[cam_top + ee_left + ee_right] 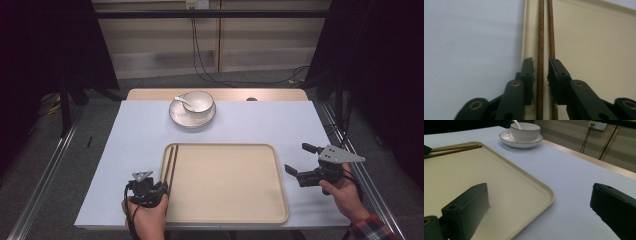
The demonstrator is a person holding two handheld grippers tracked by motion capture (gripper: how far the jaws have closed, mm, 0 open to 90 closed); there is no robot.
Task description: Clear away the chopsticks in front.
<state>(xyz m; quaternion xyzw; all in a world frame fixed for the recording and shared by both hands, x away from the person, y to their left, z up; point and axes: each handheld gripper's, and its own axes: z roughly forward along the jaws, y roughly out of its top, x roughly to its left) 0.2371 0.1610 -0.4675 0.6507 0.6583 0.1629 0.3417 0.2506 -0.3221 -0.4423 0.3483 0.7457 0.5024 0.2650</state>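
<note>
We note chopsticks: thin, brown, speckled wood, parallel on smooth beige tray; left gripper narrow, slack around them; right gripper wide.

White bowl with spoon on saucer, far table edge; cables behind.

The left black hand-held gripper has brass-ringed pivot holes, small screws and a black cable. The right black hand-held gripper carries a grey three-cornered plate. A red plaid sleeve covers the right wrist.
</note>
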